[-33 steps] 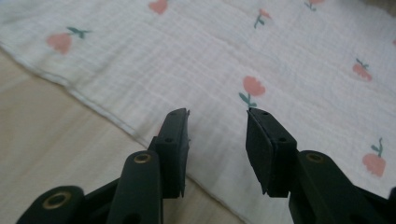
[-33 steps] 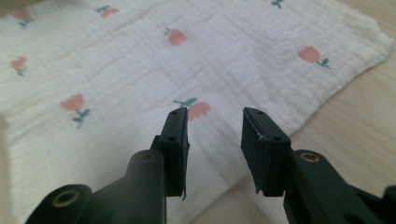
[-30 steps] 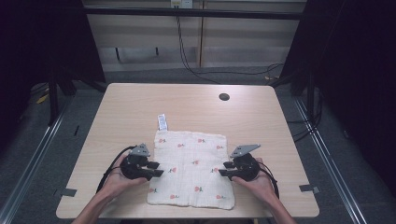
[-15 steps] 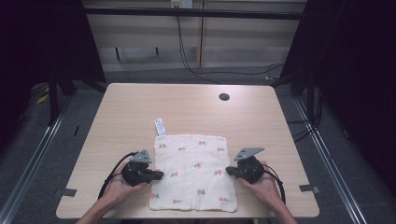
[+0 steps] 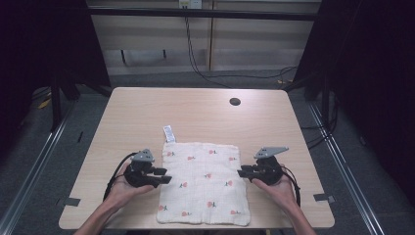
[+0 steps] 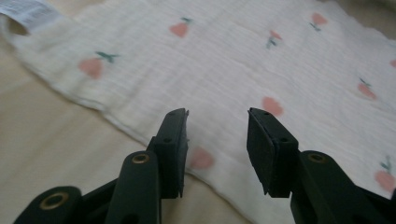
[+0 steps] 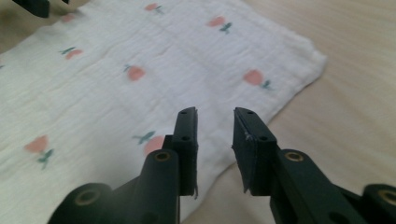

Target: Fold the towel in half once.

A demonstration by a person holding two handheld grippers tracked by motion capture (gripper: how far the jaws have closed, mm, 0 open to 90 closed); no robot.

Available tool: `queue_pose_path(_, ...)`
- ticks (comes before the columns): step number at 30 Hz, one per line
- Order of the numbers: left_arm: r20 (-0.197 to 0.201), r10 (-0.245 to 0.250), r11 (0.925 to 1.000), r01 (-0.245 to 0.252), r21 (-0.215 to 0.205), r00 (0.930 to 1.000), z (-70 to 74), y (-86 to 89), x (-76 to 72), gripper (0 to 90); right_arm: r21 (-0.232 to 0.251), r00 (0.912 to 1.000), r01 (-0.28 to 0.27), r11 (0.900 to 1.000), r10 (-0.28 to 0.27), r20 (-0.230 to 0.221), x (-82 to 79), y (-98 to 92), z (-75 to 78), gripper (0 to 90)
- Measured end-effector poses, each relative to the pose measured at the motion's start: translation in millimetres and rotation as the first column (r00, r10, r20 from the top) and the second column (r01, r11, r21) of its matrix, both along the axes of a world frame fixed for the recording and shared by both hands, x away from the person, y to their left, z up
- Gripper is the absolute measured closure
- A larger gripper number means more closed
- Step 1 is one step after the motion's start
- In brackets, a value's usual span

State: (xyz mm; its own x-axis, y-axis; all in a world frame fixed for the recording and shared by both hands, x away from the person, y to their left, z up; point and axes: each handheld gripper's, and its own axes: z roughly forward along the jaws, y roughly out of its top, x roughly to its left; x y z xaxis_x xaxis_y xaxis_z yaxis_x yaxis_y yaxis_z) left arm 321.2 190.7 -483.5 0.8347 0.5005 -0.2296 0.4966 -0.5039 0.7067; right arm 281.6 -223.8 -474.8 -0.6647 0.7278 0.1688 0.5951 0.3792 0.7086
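A white cloth printed with small pink fruits lies flat near the table's front edge, its label sticking out at the far left corner. My left gripper hovers at the cloth's left edge, and my right gripper at its right edge. Both jaws have just been opening and hold nothing. In the left gripper view the open left gripper hangs over the cloth edge. In the right gripper view the open right gripper hangs just above the cloth border.
The wooden table has a dark round hole at the far right. Grey tape marks sit at the front corners. Cables run across the floor beyond the table. The left gripper's jaw tip shows far off in the right gripper view.
The cloth slid slightly toward the table's front edge. Both grippers then let go of its side edges, opened and lifted a little; the right one drew outward.
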Motion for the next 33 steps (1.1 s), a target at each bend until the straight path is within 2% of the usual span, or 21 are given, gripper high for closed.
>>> queue_pose_path(1,-0.006,0.01,0.9999,-0.01,-0.002,0.9999,0.5,2.1,6.0,57.2,-0.001,1.0,0.003,1.0,-0.003,0.003,4.0,-0.3,0.5,69.7)
queue_pose_path(2,0.007,0.023,0.9997,-0.023,0.011,0.9997,1.2,5.0,13.3,57.3,0.001,1.0,0.004,1.0,-0.004,0.003,9.3,-0.4,1.1,68.7)
queue_pose_path(3,0.028,0.043,0.9991,-0.042,-0.007,0.9987,1.4,9.7,18.8,57.9,-0.009,0.9999,0.008,1.0,-0.008,0.007,16.7,0.9,1.5,67.8)
queue_pose_path(4,-0.007,0.063,0.9972,-0.063,-0.041,0.998,0.3,15.0,26.6,59.9,-0.019,0.9998,0.013,1.0,-0.013,0.013,22.3,2.2,2.3,67.6)
queue_pose_path(5,-0.014,0.08,0.9965,-0.081,-0.022,0.9967,-0.2,18.4,33.6,59.3,-0.021,0.9998,0.012,1.0,-0.012,0.014,28.4,3.2,2.9,67.2)
queue_pose_path(6,0.002,0.1,0.995,-0.1,-0.011,0.995,-0.3,20.1,37.8,58.4,-0.025,0.9997,0.011,1.0,-0.011,0.02,35.1,4.1,3.3,66.9)
queue_pose_path(8,-0.017,0.148,0.9876,-0.149,-0.05,0.9888,1.9,28.3,50.9,58.2,-0.044,0.9992,0.023,0.999,-0.021,0.034,46.2,4.5,5.0,66.4)
queue_pose_path(9,-0.004,0.167,0.9847,-0.167,-0.052,0.986,3.3,30.2,55.5,57.2,-0.048,0.9988,0.034,0.998,-0.032,0.038,54.7,3.9,5.8,66.0)
queue_pose_path(10,-0.004,0.167,0.9847,-0.167,-0.052,0.986,3.3,30.2,55.5,57.2,-0.041,0.9983,0.047,0.998,-0.045,0.036,61.6,3.0,6.0,64.5)
queue_pose_path(11,-0.007,0.186,0.9817,-0.186,-0.042,0.9826,5.0,32.1,64.4,57.0,-0.042,0.9975,0.065,0.997,-0.064,0.032,68.1,2.2,5.3,62.1)
queue_pose_path(12,0.003,0.199,0.9797,-0.199,-0.026,0.98,4.7,32.1,67.1,56.8,-0.041,0.9973,0.073,0.997,-0.073,0.009,74.6,2.2,2.8,61.9)
queue_pose_path(13,0.003,0.218,0.9758,-0.218,-0.011,0.9759,3.4,32.7,71.6,57.1,-0.062,0.9967,0.081,0.995,-0.082,0.0,78.3,2.8,0.8,62.5)
queue_pose_path(14,0.003,0.218,0.9758,-0.218,-0.011,0.9759,3.4,32.7,71.6,58.4,-0.062,0.9967,0.081,0.995,-0.082,0.0,78.3,2.8,0.8,62.5)
queue_pose_path(16,-0.02,0.223,0.9749,-0.223,0.007,0.9747,-2.1,34.8,82.6,58.5,-0.104,0.9969,0.077,0.992,-0.078,-0.012,90.3,6.6,-10.1,63.0)
queue_pose_path(20,-0.036,0.214,0.9769,-0.214,0.006,0.9762,-6.5,32.0,86.8,57.2,-0.094,0.9959,0.086,0.992,-0.088,-0.021,97.4,6.7,-16.3,63.0)
queue_pose_path(23,-0.023,0.206,0.978,-0.205,0.037,0.9783,-11.7,18.7,89.2,56.4,-0.107,0.9963,0.076,0.991,-0.08,-0.033,103.4,8.8,-22.8,62.7)
queue_pose_path(26,-0.045,0.209,0.9779,-0.208,0.025,0.977,-16.2,11.5,91.8,54.7,-0.103,0.997,0.071,0.992,-0.074,-0.023,105.0,11.1,-23.5,63.7)
queue_pose_path(27,-0.041,0.203,0.979,-0.202,0.026,0.9783,-16.3,8.5,91.3,54.5,-0.096,0.9971,0.069,0.993,-0.072,-0.025,104.6,11.8,-23.9,64.7)
queue_pose_path(29,-0.014,0.213,0.9761,-0.212,0.049,0.977,-16.0,2.5,89.9,54.6,-0.11,0.9977,0.064,0.992,-0.066,-0.013,103.8,13.3,-23.8,67.0)
queue_pose_path(31,0.022,0.201,0.9759,-0.202,0.082,0.9794,-15.5,-1.1,89.5,56.9,-0.124,0.9982,0.06,0.99,-0.06,0.0,102.5,14.9,-24.0,68.4)
queue_pose_path(33,-0.002,0.197,0.9786,-0.196,0.062,0.9805,-16.0,-3.8,90.5,57.2,-0.124,0.9987,0.051,0.991,-0.051,0.008,101.9,15.8,-24.5,74.2)
